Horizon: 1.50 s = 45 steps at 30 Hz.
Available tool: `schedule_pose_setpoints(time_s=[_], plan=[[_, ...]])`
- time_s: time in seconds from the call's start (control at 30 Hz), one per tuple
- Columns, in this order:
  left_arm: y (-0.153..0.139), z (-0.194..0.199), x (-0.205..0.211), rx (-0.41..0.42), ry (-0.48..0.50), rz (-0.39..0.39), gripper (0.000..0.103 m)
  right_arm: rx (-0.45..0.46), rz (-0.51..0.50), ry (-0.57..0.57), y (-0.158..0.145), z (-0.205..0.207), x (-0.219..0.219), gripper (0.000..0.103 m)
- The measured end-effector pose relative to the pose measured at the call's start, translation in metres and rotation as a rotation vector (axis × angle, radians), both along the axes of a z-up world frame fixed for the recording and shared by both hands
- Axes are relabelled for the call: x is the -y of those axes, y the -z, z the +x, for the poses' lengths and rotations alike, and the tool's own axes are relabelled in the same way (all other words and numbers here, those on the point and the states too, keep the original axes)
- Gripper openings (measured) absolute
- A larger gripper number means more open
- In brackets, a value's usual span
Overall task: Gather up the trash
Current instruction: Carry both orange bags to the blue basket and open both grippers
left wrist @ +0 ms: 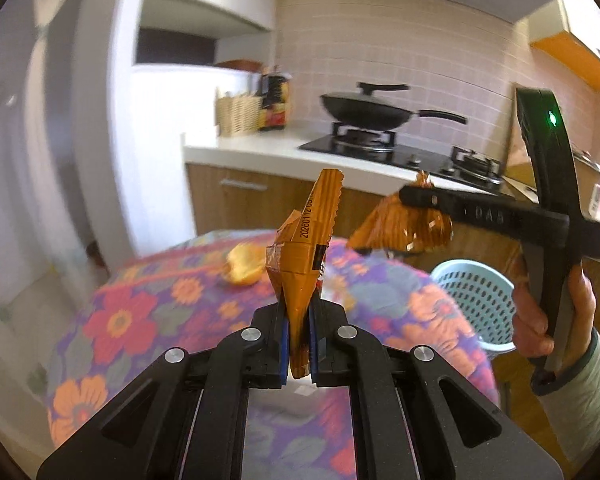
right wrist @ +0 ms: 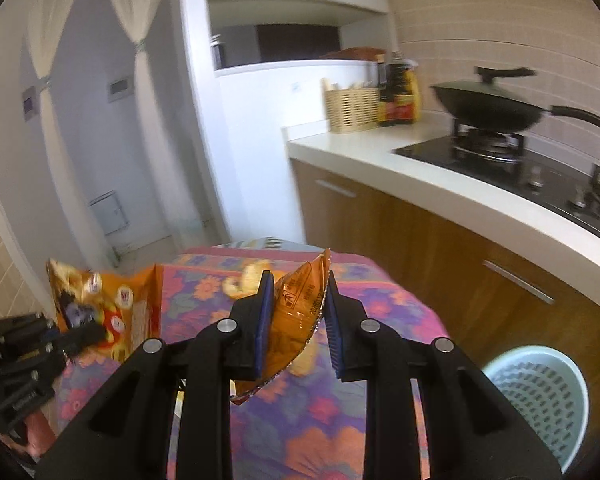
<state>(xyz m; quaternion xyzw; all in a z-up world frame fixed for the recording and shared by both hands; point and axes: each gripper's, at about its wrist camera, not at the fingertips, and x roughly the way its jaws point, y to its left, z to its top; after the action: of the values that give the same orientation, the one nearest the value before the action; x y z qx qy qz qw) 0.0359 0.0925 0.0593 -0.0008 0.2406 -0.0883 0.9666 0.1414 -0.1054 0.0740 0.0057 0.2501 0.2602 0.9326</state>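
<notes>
My left gripper (left wrist: 299, 316) is shut on an orange snack wrapper (left wrist: 306, 240) that stands up between its blue pads, above the flowered table (left wrist: 148, 320). It also shows at the left of the right wrist view (right wrist: 100, 308). My right gripper (right wrist: 298, 304) holds a second orange wrapper (right wrist: 296, 320) loosely; the jaws stand partly apart with the wrapper hanging between them. In the left wrist view that gripper (left wrist: 420, 196) carries its wrapper (left wrist: 396, 228) above and left of the light blue perforated bin (left wrist: 476, 300), which also shows in the right wrist view (right wrist: 540, 396).
A yellowish piece of food or peel (left wrist: 242, 268) lies on the table. Behind is a kitchen counter (left wrist: 284, 152) with a black wok (left wrist: 364, 112) on a gas hob, a wicker basket (left wrist: 238, 114) and sauce bottles (right wrist: 398, 96). Wooden cabinets (right wrist: 420, 240) are beside the bin.
</notes>
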Motion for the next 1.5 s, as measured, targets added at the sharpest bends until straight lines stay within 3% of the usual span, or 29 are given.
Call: schedule_pose_setpoints(time_s=[0.27, 0.5, 0.77, 1.1, 1.37, 1.5], plan=[[-0.012, 0.031, 0.088, -0.008, 0.144, 0.061, 0.005, -0.011, 0.012, 0.170, 0.018, -0.007, 0.093, 0.021], [-0.002, 0.062, 0.165, -0.077, 0.280, 0.062, 0.005, -0.086, 0.083, 0.324, 0.044, -0.006, 0.181, 0.021], [0.021, 0.089, 0.242, -0.159, 0.395, 0.089, 0.005, -0.168, 0.116, 0.467, 0.079, -0.006, 0.247, 0.021], [0.074, 0.121, 0.289, -0.285, 0.425, 0.068, 0.006, -0.314, 0.168, 0.586, 0.128, 0.010, 0.287, 0.021], [0.087, 0.135, 0.303, -0.315, 0.441, 0.042, 0.010, -0.377, 0.161, 0.627, 0.149, 0.019, 0.298, 0.023], [0.091, 0.139, 0.304, -0.313, 0.429, 0.039, 0.020, -0.391, 0.159, 0.639, 0.153, 0.020, 0.300, 0.024]])
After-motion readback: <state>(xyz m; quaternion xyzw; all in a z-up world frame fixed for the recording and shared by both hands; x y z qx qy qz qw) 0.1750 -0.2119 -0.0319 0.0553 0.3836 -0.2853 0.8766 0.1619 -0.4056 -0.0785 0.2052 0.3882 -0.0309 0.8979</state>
